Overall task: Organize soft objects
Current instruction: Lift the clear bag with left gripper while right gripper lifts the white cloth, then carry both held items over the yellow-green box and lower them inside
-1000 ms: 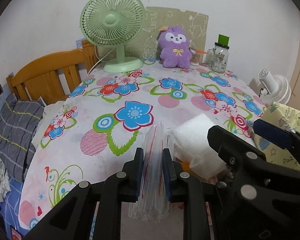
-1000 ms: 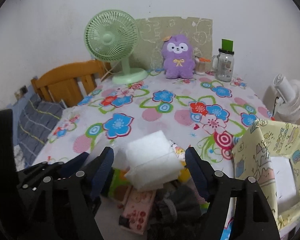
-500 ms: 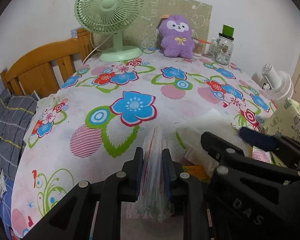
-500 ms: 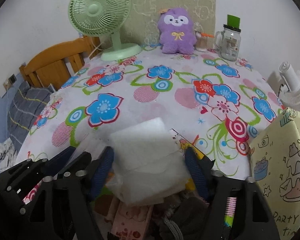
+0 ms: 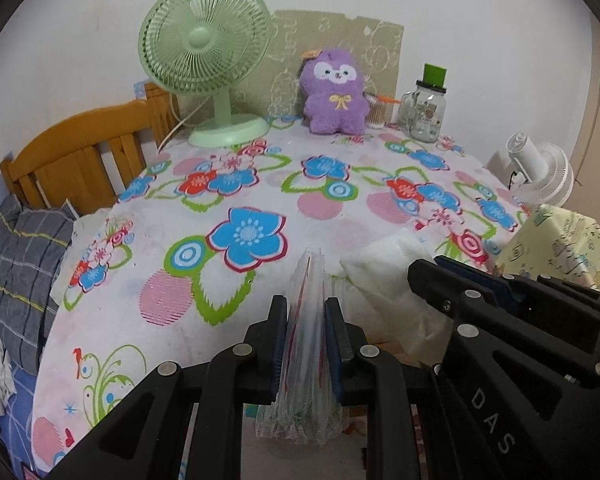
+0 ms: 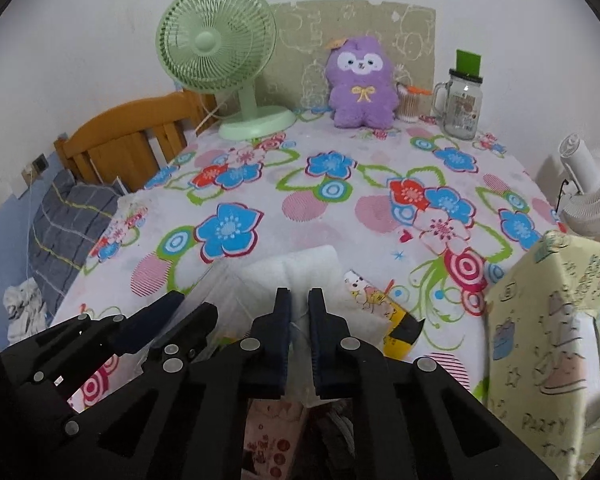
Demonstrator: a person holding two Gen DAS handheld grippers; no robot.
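My left gripper [image 5: 306,312] is shut on a clear plastic bag [image 5: 305,344], bunched and upright between the pads at the table's near edge. My right gripper [image 6: 299,308] is shut on a white soft pack [image 6: 300,268] in clear wrap, which lies just right of the bag in the left wrist view [image 5: 384,276]. A purple plush toy [image 6: 360,84] sits upright at the far edge against a cardboard sheet. A yellow cartoon packet [image 6: 384,312] lies right of the white pack.
A green desk fan [image 6: 224,64] stands at the back left. A glass jar mug [image 6: 462,106] stands at the back right. A yellow patterned box [image 6: 556,320] is at the near right. A wooden chair [image 6: 128,140] and white fan [image 6: 588,192] flank the floral tablecloth [image 6: 340,208].
My right gripper went from wide open around the white pack to shut on it. My left gripper kept its hold on the plastic bag.
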